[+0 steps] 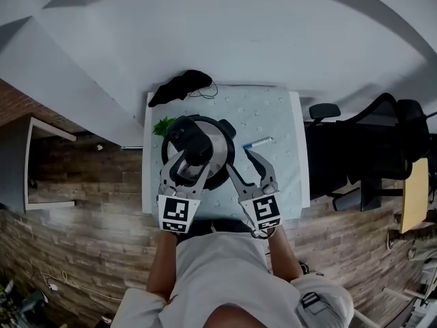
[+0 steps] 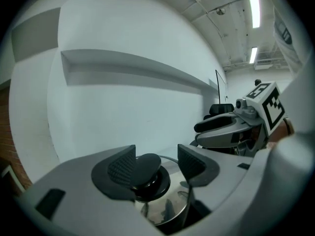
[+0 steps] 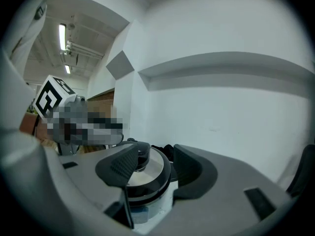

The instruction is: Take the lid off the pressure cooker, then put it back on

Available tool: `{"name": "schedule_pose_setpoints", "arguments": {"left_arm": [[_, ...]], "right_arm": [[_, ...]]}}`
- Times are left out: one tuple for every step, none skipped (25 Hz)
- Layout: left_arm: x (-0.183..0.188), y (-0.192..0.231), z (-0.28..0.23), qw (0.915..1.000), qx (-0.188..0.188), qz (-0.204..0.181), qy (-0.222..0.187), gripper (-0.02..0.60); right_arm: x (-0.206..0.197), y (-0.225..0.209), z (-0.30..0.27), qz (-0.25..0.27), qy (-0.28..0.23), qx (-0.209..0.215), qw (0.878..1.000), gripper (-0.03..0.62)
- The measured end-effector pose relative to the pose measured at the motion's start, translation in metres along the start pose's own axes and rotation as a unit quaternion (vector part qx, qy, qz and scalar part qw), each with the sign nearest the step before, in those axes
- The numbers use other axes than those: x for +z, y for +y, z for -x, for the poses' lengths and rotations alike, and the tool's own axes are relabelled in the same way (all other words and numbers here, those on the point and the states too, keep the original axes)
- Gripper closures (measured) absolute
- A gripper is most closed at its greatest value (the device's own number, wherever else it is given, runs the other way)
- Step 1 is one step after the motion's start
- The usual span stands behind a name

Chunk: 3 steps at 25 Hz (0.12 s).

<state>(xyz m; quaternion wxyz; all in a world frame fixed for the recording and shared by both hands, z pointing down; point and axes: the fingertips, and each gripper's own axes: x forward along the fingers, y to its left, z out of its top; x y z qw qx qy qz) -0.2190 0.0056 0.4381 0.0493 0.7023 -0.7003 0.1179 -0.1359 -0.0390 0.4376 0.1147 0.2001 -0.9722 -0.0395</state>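
Head view: the pressure cooker point(image 1: 222, 164) stands on the pale table point(image 1: 273, 115) with its lid point(image 1: 217, 144) on. The left gripper point(image 1: 191, 164) hangs over the lid, jaws apart astride the black knob point(image 2: 143, 167), which sits close to the left pad. At the cooker's 4 o'clock the right gripper point(image 1: 247, 168) hovers, jaws apart and empty. A pen point(image 1: 258, 142) lies at 3 o'clock and a black cloth point(image 1: 181, 86) at 12.

Left gripper point(image 2: 156, 165) and right gripper point(image 3: 155, 165), side by side, fingers apart.
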Motion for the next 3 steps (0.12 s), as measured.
{"name": "schedule_pose_setpoints", "arguments": {"left_arm": [[0.0021, -0.0021, -0.001, 1.0, 0.006, -0.003, -0.002, 0.318], [0.0043, -0.0042, -0.0023, 0.9999, 0.011, -0.007, -0.003, 0.321], [0.0065, -0.0064, -0.0037, 0.9998, 0.016, -0.011, -0.005, 0.321]], "right_arm": [[-0.0009, -0.0037, 0.0015, 0.0, -0.002, 0.003, 1.0, 0.37], [-0.002, -0.0078, 0.0029, 0.001, -0.003, 0.004, 1.0, 0.37], [-0.003, -0.0121, 0.0043, 0.001, -0.005, 0.006, 1.0, 0.37]]}}
